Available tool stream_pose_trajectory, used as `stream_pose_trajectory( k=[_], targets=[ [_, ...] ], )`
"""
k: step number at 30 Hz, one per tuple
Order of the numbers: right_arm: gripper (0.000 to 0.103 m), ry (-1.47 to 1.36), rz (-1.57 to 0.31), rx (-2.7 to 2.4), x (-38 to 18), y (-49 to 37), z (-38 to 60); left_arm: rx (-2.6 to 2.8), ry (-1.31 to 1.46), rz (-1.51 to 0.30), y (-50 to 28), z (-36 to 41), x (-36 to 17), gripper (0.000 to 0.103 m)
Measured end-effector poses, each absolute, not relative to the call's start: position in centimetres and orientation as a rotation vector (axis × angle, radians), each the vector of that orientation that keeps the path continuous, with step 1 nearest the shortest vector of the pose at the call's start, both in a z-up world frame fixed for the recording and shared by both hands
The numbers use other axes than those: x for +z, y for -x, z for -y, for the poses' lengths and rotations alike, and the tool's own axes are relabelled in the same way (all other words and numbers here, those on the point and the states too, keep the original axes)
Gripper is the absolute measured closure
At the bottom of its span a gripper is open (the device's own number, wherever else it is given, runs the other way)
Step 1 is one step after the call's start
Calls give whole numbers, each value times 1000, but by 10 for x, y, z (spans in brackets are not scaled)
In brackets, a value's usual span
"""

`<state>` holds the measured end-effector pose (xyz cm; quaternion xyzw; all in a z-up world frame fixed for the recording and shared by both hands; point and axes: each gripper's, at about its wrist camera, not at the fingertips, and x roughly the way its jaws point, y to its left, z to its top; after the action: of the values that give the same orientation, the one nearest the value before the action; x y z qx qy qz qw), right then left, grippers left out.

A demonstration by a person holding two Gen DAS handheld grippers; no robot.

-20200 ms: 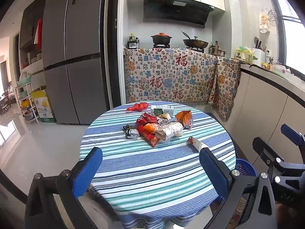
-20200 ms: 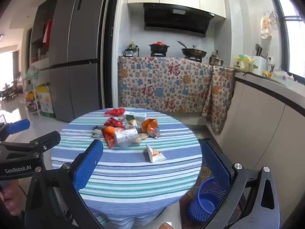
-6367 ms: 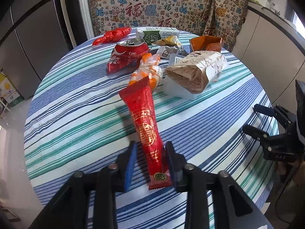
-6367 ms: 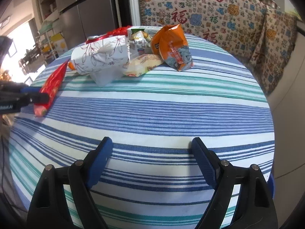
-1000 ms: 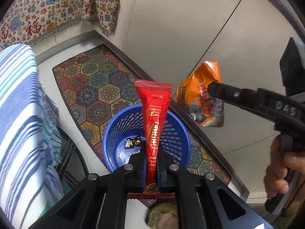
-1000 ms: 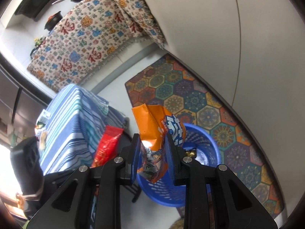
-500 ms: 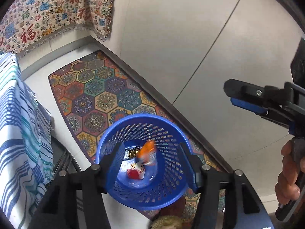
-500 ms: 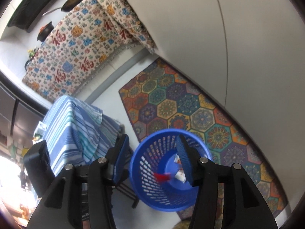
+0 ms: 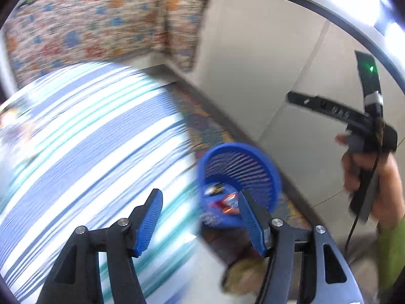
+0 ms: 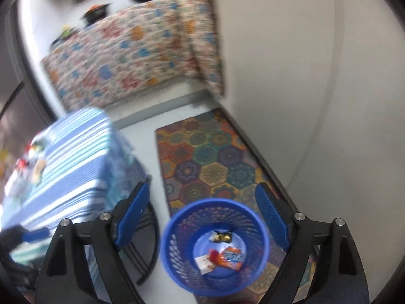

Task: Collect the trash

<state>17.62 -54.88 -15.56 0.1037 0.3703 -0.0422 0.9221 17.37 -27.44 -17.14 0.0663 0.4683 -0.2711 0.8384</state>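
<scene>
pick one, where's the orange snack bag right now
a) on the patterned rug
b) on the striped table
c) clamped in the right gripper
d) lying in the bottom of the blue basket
d: the right wrist view shows the orange snack bag lying on the floor of the blue basket among other wrappers, while the right gripper above it is open and empty.

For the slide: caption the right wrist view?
Open right gripper above blue basket holding dropped wrappers.
</scene>
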Motion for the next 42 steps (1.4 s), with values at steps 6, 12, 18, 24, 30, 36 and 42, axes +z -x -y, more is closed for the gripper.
stream_pose_trajectory(
  k=[6, 12, 18, 24, 30, 36, 42],
  targets=[
    [9, -61, -766, 164, -147, -192, 426, -215, -57, -1021, -180, 119, -175, 39],
    [7, -7, -887, 287, -171, -225, 322, -82, -58, -976, -219, 48, -186, 32],
    [6, 24, -922, 284, -182, -248, 280, -112, -84, -961, -270, 31, -194, 0],
    [5, 22, -943, 263, -195, -265, 251, -107, -77, -949, -297, 12, -197, 0],
    [1, 64, -936, 231, -199, -271, 241, -107, -81, -948, -295, 8, -196, 0],
    [0, 60, -936, 229, -199, -272, 242, -107, -81, -949, -296, 9, -196, 0],
    [0, 61, -937, 228, -199, -272, 241, -107, -81, -948, -296, 9, -197, 0]
  ],
)
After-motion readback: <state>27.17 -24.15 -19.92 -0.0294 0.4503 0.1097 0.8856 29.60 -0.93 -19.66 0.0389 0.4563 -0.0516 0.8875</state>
